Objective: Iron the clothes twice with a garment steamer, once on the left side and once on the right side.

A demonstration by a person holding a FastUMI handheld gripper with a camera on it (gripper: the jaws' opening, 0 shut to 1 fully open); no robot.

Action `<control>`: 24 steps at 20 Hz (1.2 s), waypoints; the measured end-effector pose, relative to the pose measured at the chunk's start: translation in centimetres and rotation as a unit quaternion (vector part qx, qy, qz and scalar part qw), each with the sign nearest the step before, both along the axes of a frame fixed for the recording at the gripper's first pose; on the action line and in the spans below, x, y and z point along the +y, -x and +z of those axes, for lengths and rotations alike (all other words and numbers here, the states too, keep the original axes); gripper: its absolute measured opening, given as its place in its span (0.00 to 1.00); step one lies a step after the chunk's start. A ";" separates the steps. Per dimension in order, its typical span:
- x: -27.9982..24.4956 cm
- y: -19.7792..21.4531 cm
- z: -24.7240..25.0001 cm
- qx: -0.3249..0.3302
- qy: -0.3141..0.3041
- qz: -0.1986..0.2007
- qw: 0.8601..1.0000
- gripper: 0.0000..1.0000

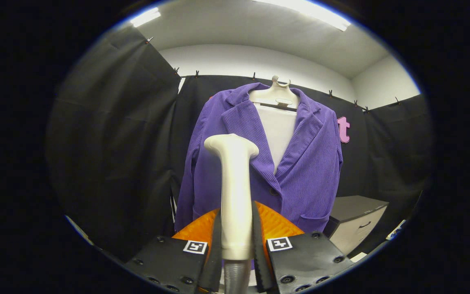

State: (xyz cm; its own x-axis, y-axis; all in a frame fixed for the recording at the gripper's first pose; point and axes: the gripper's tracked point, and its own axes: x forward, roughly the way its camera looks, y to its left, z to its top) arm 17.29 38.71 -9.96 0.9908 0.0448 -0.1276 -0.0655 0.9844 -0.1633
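the fingers clamp the garment steamer by its handle, one on each side (head upright). the purple jacket hangs on a hanger just beyond the steamer head.

A pale hanger carries the purple jacket, draped open over a white panel behind its lapels. Just right of the jacket's hem stands a low drawer cabinet, its dark top bare.

The hand-held gripper has both fingers pressed on the garment steamer.
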 end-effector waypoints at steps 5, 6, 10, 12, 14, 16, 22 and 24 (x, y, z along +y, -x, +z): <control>-0.1 1.3 -2.4 0.028 -0.001 0.004 1.000 0.40; -0.1 1.5 -3.0 0.034 -0.001 0.004 0.999 0.40; -0.5 2.7 -6.0 0.068 -0.004 0.004 0.998 0.40; -0.7 3.3 -7.4 0.078 0.001 0.003 0.997 0.40; -0.7 3.7 -8.4 0.088 0.004 0.005 0.996 0.40; -0.8 4.0 -9.0 0.096 0.006 0.005 0.995 0.41; -0.8 5.4 -11.3 0.121 0.003 0.010 0.993 0.40; -1.0 5.9 -12.0 0.132 0.002 0.010 0.991 0.40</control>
